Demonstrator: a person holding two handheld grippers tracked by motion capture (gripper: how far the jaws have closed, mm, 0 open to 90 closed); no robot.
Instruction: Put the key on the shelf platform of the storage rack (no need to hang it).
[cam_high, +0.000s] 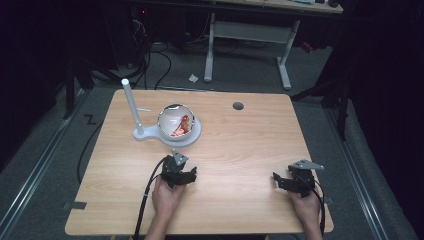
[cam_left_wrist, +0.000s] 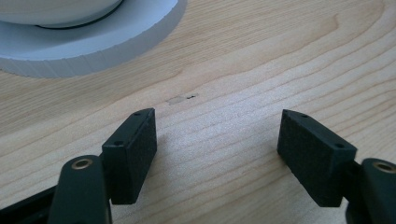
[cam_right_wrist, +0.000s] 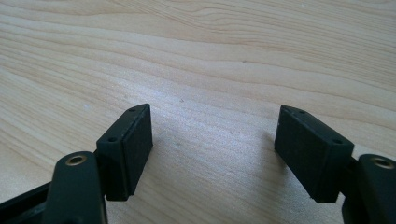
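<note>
While both hands rest low on the table (cam_high: 235, 150):
Stand: white base and post with a bowl (cam_high: 176, 121), far left.
Left gripper (cam_high: 178, 174): just before the base (cam_left_wrist: 88, 44), jaws spread, nothing between.
Right gripper (cam_high: 295, 181): well apart, jaws spread over bare wood.

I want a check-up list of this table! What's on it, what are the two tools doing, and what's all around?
Surface: wooden table, pale grain, with a round hole near the far edge.
Job's things: white stand with an upright white post; on its round base a shiny globe-like bowl with something orange-red inside.
Clutter: nothing seen on the table.
Grippers: left tool open, nothing between its pads, close in front of the stand. Right tool open, empty, over bare wood.
Cables: a black cable trails from the left tool off the near edge.
Surroundings: dark room, grey floor, white desk frame behind, a scrap of paper on the floor.
</note>
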